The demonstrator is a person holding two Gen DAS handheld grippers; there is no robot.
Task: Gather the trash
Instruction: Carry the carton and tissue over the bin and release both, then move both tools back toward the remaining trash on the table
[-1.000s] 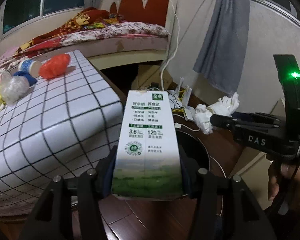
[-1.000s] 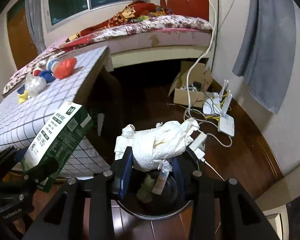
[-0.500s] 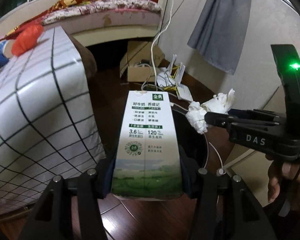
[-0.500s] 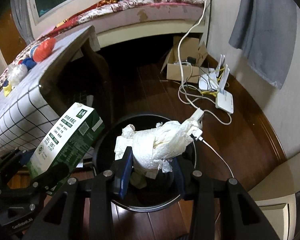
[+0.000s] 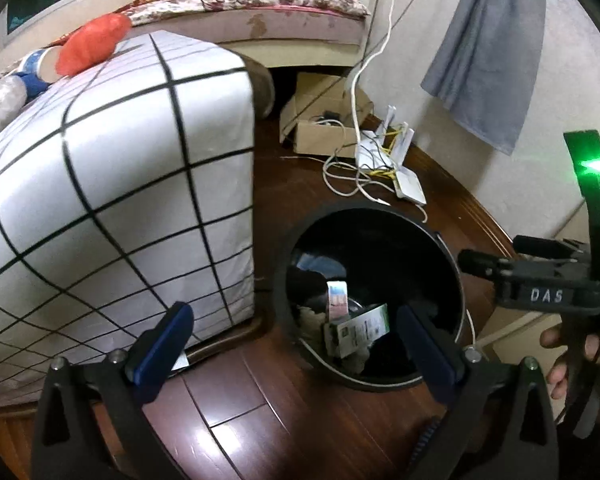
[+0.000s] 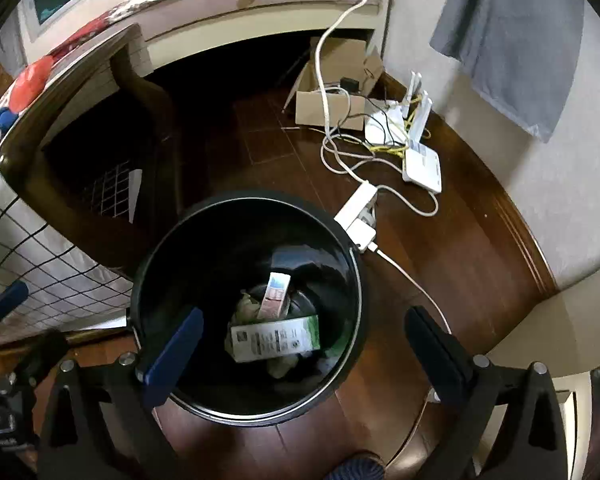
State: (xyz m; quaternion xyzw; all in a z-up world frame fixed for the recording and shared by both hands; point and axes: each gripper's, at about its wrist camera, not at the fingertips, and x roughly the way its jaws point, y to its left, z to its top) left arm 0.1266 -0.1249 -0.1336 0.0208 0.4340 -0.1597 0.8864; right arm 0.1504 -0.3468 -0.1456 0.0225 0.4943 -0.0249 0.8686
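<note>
Milk carton (image 6: 275,338) lies in the black bin (image 6: 148,276), seemingly atop crumpled tissue (image 6: 247,307).

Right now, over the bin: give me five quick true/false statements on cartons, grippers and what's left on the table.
1. The milk carton lies inside the black bin. True.
2. The left gripper is clamped on the carton. False: its jaws have just opened and nothing is between them.
3. The right gripper is open and empty above the bin. True.
4. The red bag is already in the bin. False: it sits on the checked tablecloth.
5. The bin stands on the table. False: it stands on the wooden floor beside the table.
</note>
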